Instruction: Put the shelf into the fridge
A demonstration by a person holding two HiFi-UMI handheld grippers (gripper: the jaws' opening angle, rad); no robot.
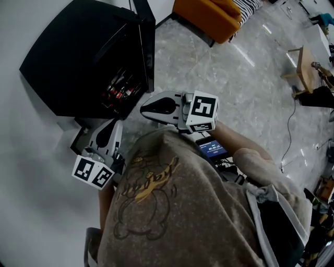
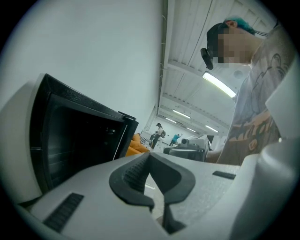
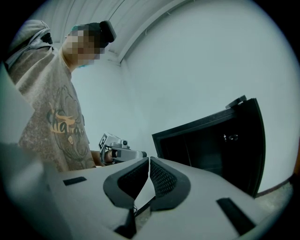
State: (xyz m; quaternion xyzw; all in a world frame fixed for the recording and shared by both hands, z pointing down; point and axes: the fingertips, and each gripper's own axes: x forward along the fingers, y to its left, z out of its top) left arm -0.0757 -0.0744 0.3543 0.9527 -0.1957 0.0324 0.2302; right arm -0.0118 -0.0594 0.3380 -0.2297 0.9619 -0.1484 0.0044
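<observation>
Nearest: left gripper (image 2: 150,158) and right gripper (image 3: 148,162), jaws pressed together on nothing, held before the person's torso. Beyond: black fridge (image 1: 73,57), door (image 1: 147,41) open. No loose shelf is visible; the interior is too dim to tell. Likely best practice: grip the shelf at opposite edges and slide it in level.

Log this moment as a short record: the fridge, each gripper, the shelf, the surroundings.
fridge: black, by a white wall, door open, small reddish items inside, too small to name
left gripper: jaws together, nothing between them
right gripper: jaws together, nothing between them
shelf: in neither gripper; not made out in any view
surroundings: orange sofa, wooden stool, grey floor
</observation>
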